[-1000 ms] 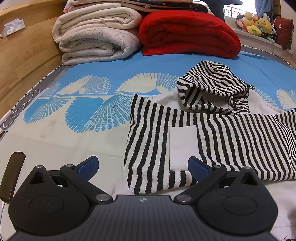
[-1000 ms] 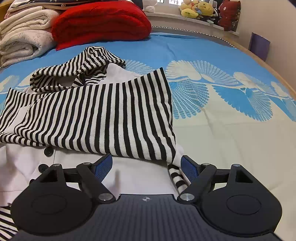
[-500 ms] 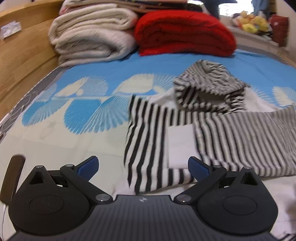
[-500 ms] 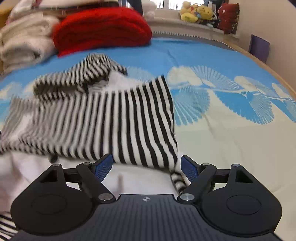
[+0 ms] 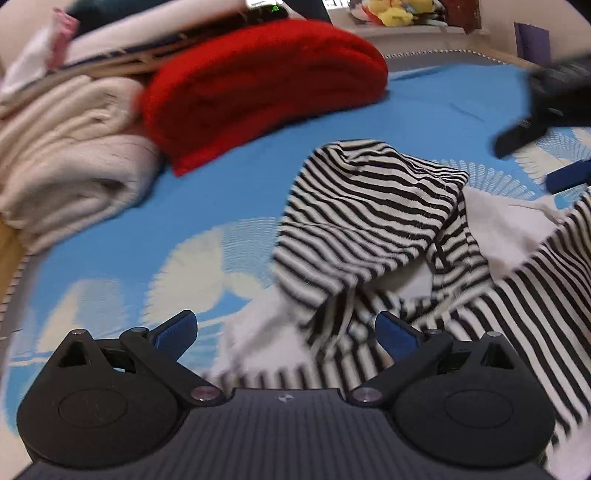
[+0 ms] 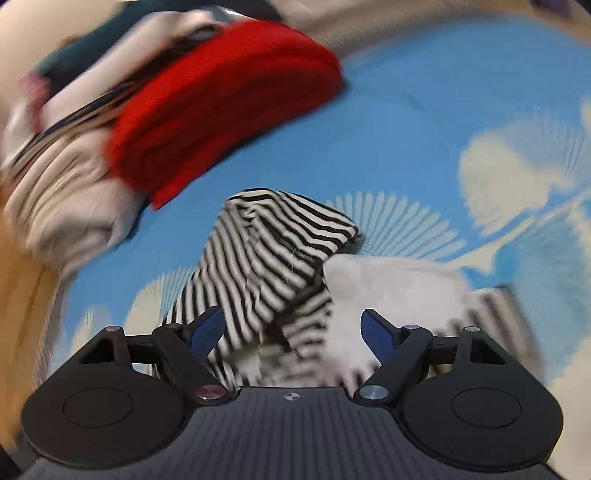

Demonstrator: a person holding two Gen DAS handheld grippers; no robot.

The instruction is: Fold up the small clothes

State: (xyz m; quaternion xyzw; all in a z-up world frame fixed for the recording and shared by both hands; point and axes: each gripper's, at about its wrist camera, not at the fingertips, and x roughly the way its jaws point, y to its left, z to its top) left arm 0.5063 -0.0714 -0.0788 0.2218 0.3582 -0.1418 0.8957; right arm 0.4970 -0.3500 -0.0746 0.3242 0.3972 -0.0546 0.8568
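Listing contents, both wrist views, both blurred in places.

Left tongs (image 5: 286,334): bottom centre of the left view, blue-tipped fingers (image 5: 176,331) spread wide, nothing between them. They hang low over the near edge of the hoodie; contact cannot be told.

Right tongs (image 6: 291,330): bottom centre of the right view, fingers (image 6: 376,330) spread wide, gripping nothing. The same tongs show as a dark blurred shape at the right edge of the left view, upper part.

Hoodie (image 5: 373,229): black-and-white striped, with white panels; lies crumpled on the bed, centre to right of the left view. Its hood is bunched up in the middle of that frame, open side toward lower right. A striped sleeve or panel runs off to the lower right. In the right view the hoodie (image 6: 273,258) sits at centre, just above the tongs, with a white part to the right of the stripes.

Bed sheet (image 5: 229,192): blue with white fan-like prints; carries everything.

Red blanket (image 5: 266,85): folded, upper centre of the left view, well apart from the hoodie.

Cream blankets (image 5: 70,147): folded pile, upper left, touching the red blanket's left side.

Plush toys (image 5: 391,9): yellow, top edge of the left view, on a ledge beyond the bed.
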